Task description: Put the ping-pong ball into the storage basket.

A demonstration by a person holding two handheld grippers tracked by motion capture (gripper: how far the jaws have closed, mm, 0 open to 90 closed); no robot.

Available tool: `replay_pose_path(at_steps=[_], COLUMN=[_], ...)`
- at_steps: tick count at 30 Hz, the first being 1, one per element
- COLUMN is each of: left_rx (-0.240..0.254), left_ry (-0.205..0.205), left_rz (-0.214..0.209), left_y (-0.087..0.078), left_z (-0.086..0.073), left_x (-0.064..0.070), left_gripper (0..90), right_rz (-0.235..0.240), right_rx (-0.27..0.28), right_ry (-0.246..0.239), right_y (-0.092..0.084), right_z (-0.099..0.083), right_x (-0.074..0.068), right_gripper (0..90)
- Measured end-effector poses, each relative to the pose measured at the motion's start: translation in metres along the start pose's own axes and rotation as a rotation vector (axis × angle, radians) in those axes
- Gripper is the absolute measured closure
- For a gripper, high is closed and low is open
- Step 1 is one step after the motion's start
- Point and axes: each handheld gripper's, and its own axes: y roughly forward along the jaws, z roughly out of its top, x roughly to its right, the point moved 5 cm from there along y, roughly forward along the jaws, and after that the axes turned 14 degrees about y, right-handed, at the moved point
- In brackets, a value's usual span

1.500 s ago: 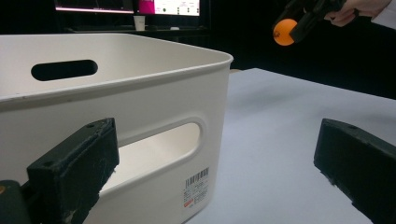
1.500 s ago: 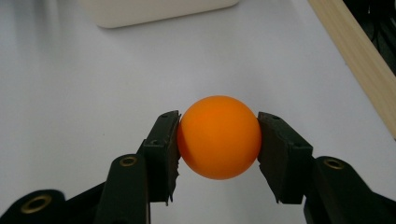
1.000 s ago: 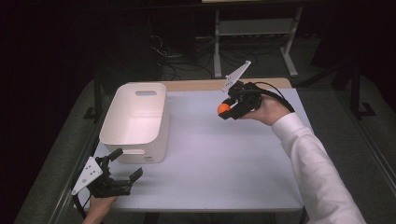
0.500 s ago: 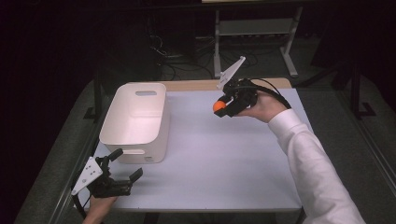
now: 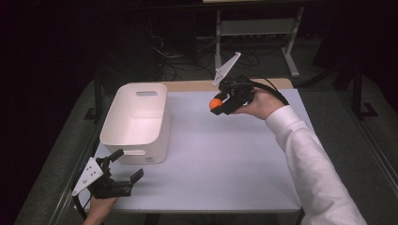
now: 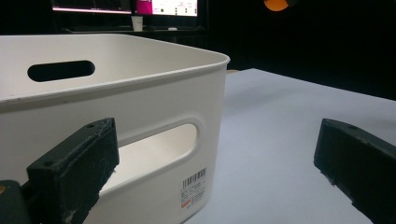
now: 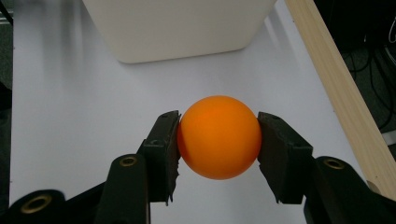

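Observation:
My right gripper (image 5: 217, 106) is shut on an orange ball (image 5: 215, 104), held in the air above the far right part of the white table (image 5: 225, 159). In the right gripper view the orange ball (image 7: 219, 137) sits squeezed between the two black pads, with the white bin (image 7: 177, 25) ahead of it. That white bin (image 5: 138, 123) stands at the table's left side, and I see nothing inside it. My left gripper (image 5: 126, 167) rests open at the near left corner, just in front of the bin (image 6: 116, 112), nothing between its jaws.
A wooden strip (image 5: 197, 85) runs along the table's far edge. Behind the table are a metal rack (image 5: 253, 28) and cables on the dark floor. Monitors (image 6: 126, 7) glow in the background of the left gripper view.
My right gripper has carried the orange ball up and to the left, toward the bin. The left gripper has stayed where it was.

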Motion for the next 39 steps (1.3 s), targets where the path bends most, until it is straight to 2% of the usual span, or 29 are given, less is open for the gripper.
replay_pose_path(at_steps=[3,4,17,19,21,39], left_rx=[0.022,0.007,0.016,0.017,0.019,0.021], left_ry=[-0.018,-0.001,-0.003,0.01,-0.002,0.001], left_rz=[0.002,-0.001,-0.001,-0.003,-0.002,-0.004], left_y=[0.001,0.0,0.001,0.001,0.001,0.001], left_z=[0.001,0.0,0.001,0.001,0.001,0.001], left_x=[0.001,0.0,0.0,-0.001,0.0,0.0], left_gripper=[0.0,0.0,0.0,0.0,0.0,0.0], right_rz=[0.0,0.002,0.015,0.017,0.019,0.037], right_rx=[0.001,-0.003,-0.016,-0.018,-0.019,-0.024], right_ry=[-0.008,-0.018,-0.065,-0.059,-0.064,-0.119], right_y=[0.0,0.001,0.005,0.005,0.006,0.011], right_z=[0.004,0.006,0.026,0.027,0.03,0.052], right_x=[-0.002,-0.002,-0.013,-0.015,-0.017,-0.031], right_gripper=[49.6,49.6,49.6,49.6,49.6,49.6])
